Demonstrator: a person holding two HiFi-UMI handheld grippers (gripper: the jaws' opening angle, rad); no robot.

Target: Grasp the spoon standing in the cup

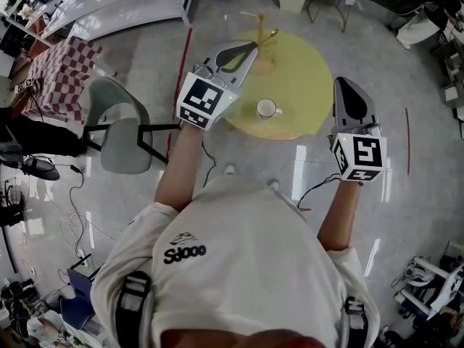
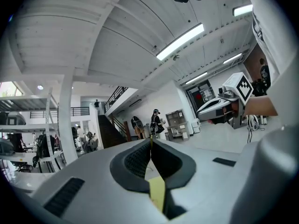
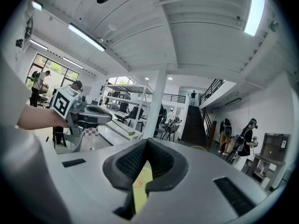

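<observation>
Spoon [image 1: 267,35], slim and gold-coloured, seems pinched at the tip of the left gripper [image 1: 250,48], whose jaws are closed on it, above the far side of the round yellow table [image 1: 312,71]. The white cup [image 1: 267,109] sits apart, apparently empty. The right gripper [image 1: 341,84] is closed and empty. The grasp looks made; next comes a steady hold.

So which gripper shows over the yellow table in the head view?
The left gripper: its shut jaws lie across the left part of the table. The right gripper sits just beside its right edge.
</observation>
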